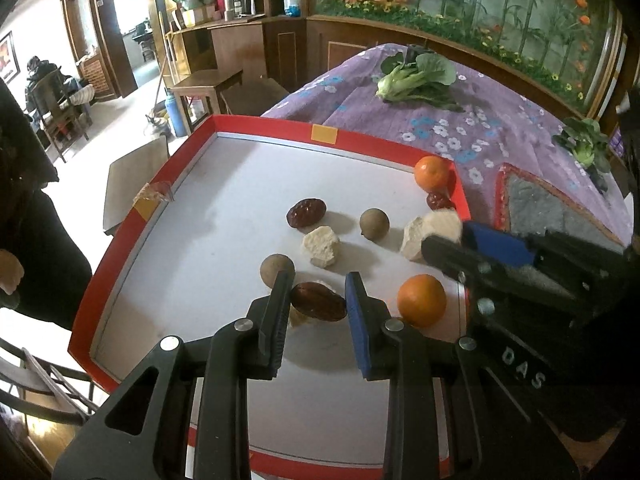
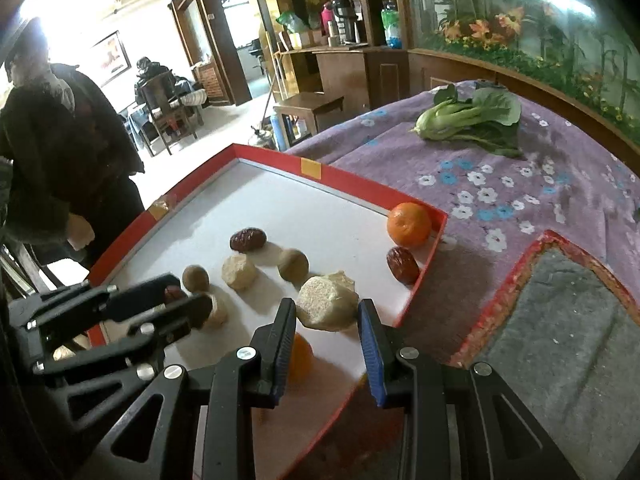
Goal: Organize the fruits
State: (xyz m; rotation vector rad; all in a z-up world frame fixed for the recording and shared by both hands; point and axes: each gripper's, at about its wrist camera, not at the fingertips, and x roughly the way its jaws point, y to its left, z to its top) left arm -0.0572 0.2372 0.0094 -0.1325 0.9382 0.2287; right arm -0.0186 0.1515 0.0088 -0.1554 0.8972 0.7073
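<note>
A red-rimmed white tray (image 1: 276,124) (image 2: 344,182) holds several fruits: two oranges (image 1: 422,300) (image 1: 432,172), red dates (image 1: 306,213) (image 1: 439,201), brown round longans (image 1: 374,222) (image 1: 277,269) and pale rough chunks (image 1: 320,246). My left gripper (image 1: 318,300) is open, its fingers on either side of a red date (image 1: 318,302). My right gripper (image 2: 326,318) (image 1: 444,236) is open, its fingers on either side of a pale chunk (image 2: 326,306) (image 1: 434,226) near the tray's right edge.
The tray lies on a purple flowered cloth (image 1: 480,128) with two bok choy (image 1: 416,80) (image 1: 586,146) and a red-edged grey mat (image 1: 560,208) (image 2: 568,320). A person in black (image 2: 64,152) stands left of the table. Wooden furniture is behind.
</note>
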